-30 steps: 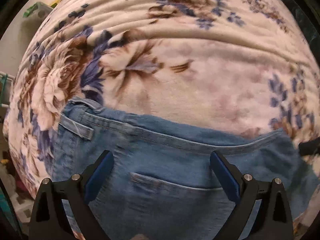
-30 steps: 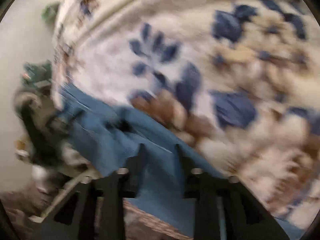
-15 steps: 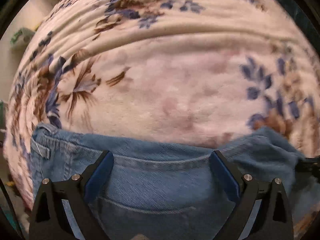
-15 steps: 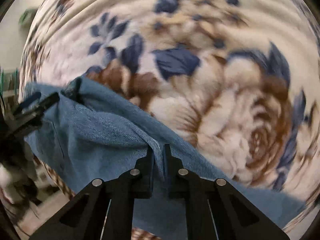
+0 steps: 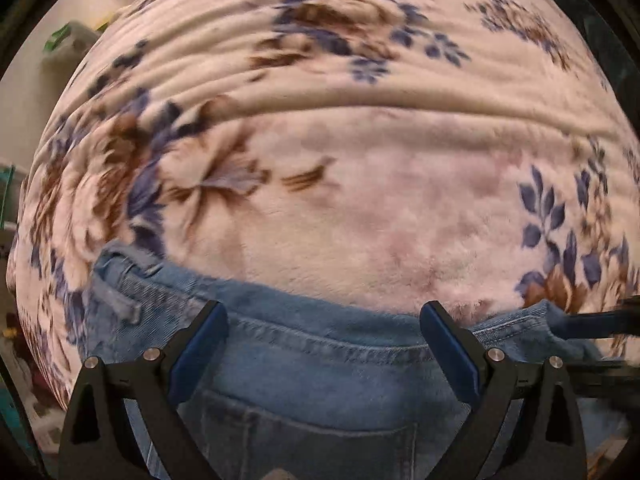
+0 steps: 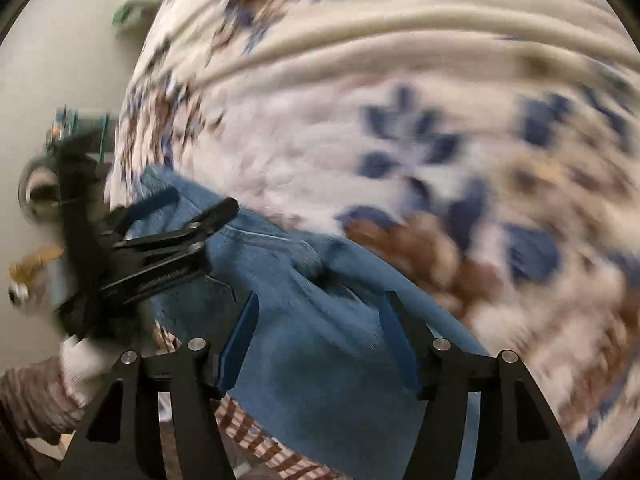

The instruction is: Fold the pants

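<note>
Blue denim pants (image 5: 304,364) lie on a floral blanket (image 5: 360,184), waistband toward the far side, a back pocket showing near me. My left gripper (image 5: 323,344) is open, its blue-padded fingers (image 5: 200,344) spread over the waistband, holding nothing. In the right wrist view the pants (image 6: 320,344) lie at the blanket's near edge. My right gripper (image 6: 320,336) is open above the denim with nothing between its pads. The left gripper also shows in the right wrist view (image 6: 176,220), open over the pants' left end. The right gripper's tip shows at the left wrist view's right edge (image 5: 600,322).
The cream blanket with brown and blue flowers (image 6: 440,120) covers the whole bed. A checked cloth (image 6: 256,436) hangs below the bed's near edge. A pale wall and green clutter (image 6: 128,12) lie beyond the bed's left side. The person's sleeve (image 6: 36,396) is at lower left.
My right gripper was shut on a fold of denim half a second ago; it has now opened and let go. The left gripper stayed open and shifted over the waistband.
</note>
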